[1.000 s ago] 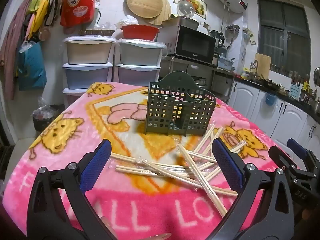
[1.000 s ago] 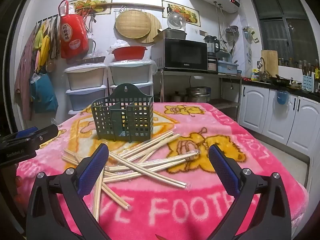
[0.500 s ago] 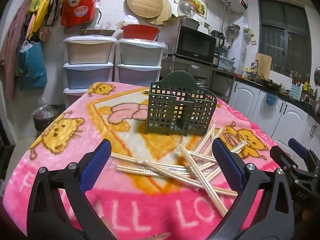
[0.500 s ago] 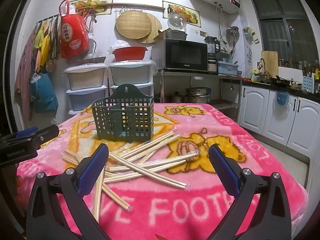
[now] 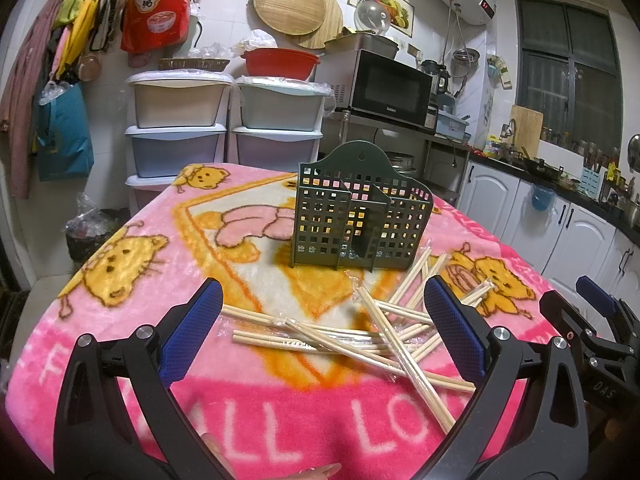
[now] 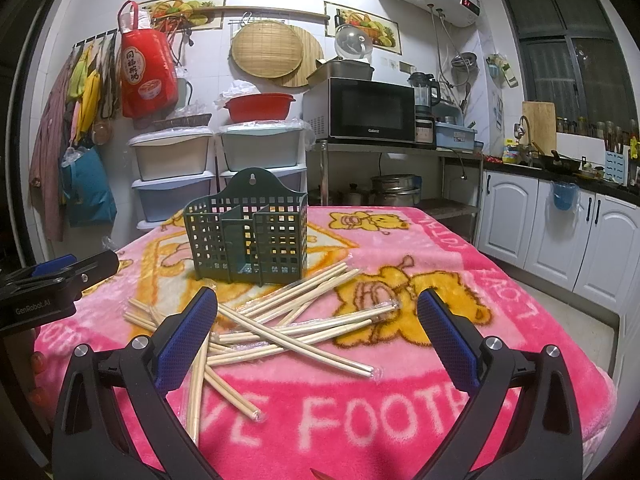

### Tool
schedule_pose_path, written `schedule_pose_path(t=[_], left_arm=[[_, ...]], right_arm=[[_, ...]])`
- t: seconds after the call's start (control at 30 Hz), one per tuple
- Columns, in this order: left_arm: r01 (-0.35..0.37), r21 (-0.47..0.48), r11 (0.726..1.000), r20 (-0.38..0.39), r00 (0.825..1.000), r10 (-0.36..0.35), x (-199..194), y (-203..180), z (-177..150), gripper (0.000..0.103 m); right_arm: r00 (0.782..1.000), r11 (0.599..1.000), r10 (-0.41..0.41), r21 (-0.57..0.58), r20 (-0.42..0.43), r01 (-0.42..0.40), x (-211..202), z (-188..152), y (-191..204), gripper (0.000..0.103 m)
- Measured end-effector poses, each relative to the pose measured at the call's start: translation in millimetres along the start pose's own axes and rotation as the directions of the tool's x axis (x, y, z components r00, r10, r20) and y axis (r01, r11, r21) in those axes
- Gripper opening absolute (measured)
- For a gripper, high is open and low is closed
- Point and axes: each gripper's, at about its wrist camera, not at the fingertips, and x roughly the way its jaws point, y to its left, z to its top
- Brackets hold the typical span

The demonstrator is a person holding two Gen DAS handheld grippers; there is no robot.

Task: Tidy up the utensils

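Cramped home kitchen, and the bench is covered with a loud pink cartoon-bear blanket, probably so nothing rolls off. One dark green slotted utensil holder stands upright mid-bench, open top facing up, ready to be loaded; it looks like three compartments, all empty as far as I can see. Right in front of it lies a messy pile of wrapped disposable chopsticks, criss-crossed, around a dozen packets, too overlapped for an exact count. Two grippers: the left gripper and right gripper both hover near the pile with jaws spread wide, holding nothing, so sorting hasn't started.
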Motion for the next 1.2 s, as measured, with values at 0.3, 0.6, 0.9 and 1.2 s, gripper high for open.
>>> schedule_pose_path(t=[0.3,0.6,0.9,1.2], left_arm=[[0.0,0.0,1.0,-0.001,1.0,0.0,0,0,0,0.093],[0.006,0.004,1.0,-0.005,1.0,-0.006,5,-4,0,0.093],[0.007,0.007,1.0,-0.006,1.0,-0.007,5,-4,-1,0.093],[0.016,0.0,1.0,-0.033,0.999,-0.016,15,-3,2,0.093]], right_arm=[[1.0,1.0,-0.001,0.0,0.0,0.001,0,0,0,0.097],[1.0,1.0,-0.001,0.0,0.0,0.001,0,0,-1,0.097],[1.0,1.0,-0.006,-0.001,-0.007,0.006,3,-1,-4,0.097],[1.0,1.0,-0.009,-0.004,-0.013,0.009,7,4,-6,0.097]])
